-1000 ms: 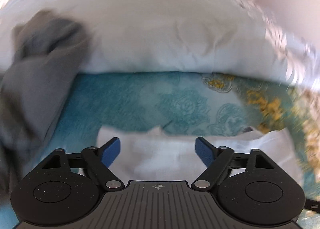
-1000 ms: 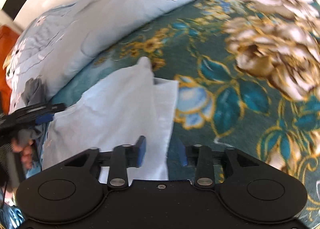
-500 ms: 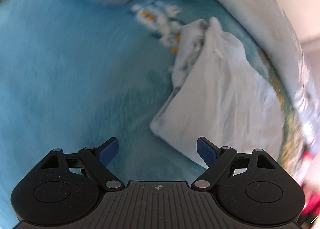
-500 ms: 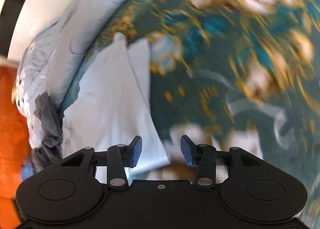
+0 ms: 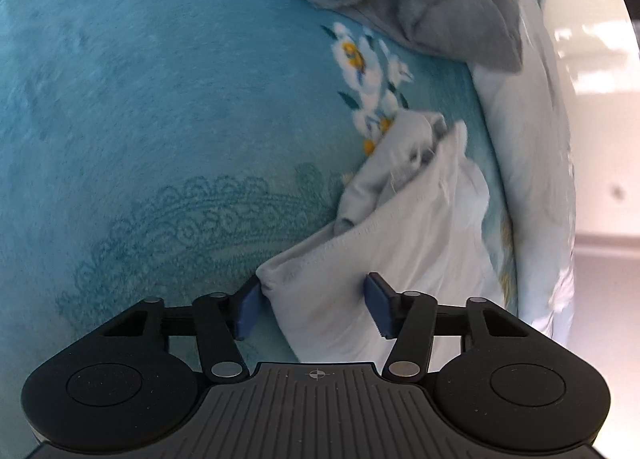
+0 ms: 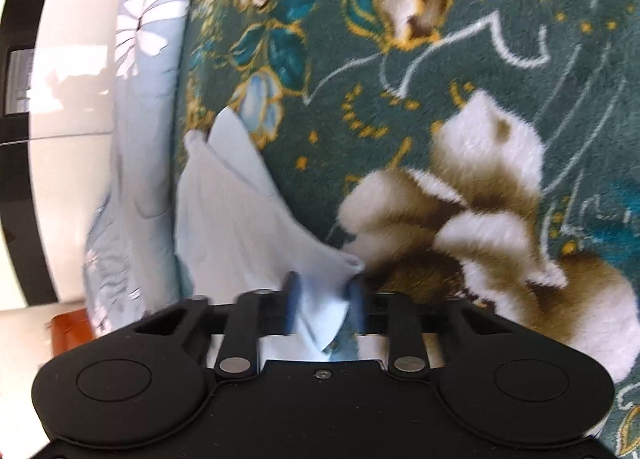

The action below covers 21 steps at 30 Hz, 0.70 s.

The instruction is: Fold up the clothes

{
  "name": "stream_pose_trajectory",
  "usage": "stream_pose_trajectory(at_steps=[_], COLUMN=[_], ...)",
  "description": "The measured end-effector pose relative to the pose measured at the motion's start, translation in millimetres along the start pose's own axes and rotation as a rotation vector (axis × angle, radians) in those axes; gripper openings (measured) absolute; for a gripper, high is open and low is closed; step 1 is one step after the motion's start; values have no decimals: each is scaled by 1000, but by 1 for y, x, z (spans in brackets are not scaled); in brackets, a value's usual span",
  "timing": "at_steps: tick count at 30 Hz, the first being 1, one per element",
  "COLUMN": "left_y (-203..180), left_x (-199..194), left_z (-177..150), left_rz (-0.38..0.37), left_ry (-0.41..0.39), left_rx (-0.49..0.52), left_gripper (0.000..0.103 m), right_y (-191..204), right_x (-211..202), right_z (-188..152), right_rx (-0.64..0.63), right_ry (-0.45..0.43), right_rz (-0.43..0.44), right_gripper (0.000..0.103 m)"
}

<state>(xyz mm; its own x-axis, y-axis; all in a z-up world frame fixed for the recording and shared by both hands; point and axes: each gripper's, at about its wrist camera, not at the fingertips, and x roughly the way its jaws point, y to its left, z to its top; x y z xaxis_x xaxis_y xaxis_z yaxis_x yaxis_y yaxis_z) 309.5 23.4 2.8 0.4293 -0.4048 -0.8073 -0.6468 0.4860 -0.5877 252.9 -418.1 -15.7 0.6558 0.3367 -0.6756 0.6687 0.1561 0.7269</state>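
A white garment [image 5: 416,243] lies partly folded on a teal plush blanket [image 5: 160,119]. My left gripper [image 5: 316,309] is open, its blue pads on either side of the garment's near corner. In the right wrist view the same white garment [image 6: 236,211] lies on a dark green floral blanket [image 6: 500,59]. My right gripper [image 6: 324,307] has its jaws close together around the garment's other corner; the fingers are blurred, so the grip is unclear.
A grey garment [image 5: 432,7] is heaped at the far edge of the teal blanket. A pale blue flowered quilt [image 5: 536,179] runs along the garment's far side; it also shows in the right wrist view [image 6: 144,99]. A white wall [image 6: 68,79] stands behind it.
Both grippers swung round and came down onto the white garment's corners. The left jaws have narrowed around one corner. The right jaws have narrowed around the other corner.
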Motion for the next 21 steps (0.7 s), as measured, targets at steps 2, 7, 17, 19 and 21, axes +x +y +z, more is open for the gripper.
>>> stream_pose_trajectory(at_steps=[2,7,17,19,21], left_y=[-5,-9,-9,-8,-7], left_x=[0,-1,-17,-19,-23], left_z=[-1,1,-4,-5,-6], left_rz=[15,12,27,30,26], left_ry=[-11,-77,-101,-103,-102], left_rx=[24,26,75,78,67], left_gripper=[45,9,8,8,7], right_y=[1,13,17,19,19], right_x=[-2,-16,-26,-30,-31], right_z=[1,5,2,2,2], right_rx=[-1,-83,-126,-152,-162], right_ry=[-16,-64,-89,-82,-78], right_rz=[-3,-23,-36,-40,-49], right_gripper=[6,4,3,3,3])
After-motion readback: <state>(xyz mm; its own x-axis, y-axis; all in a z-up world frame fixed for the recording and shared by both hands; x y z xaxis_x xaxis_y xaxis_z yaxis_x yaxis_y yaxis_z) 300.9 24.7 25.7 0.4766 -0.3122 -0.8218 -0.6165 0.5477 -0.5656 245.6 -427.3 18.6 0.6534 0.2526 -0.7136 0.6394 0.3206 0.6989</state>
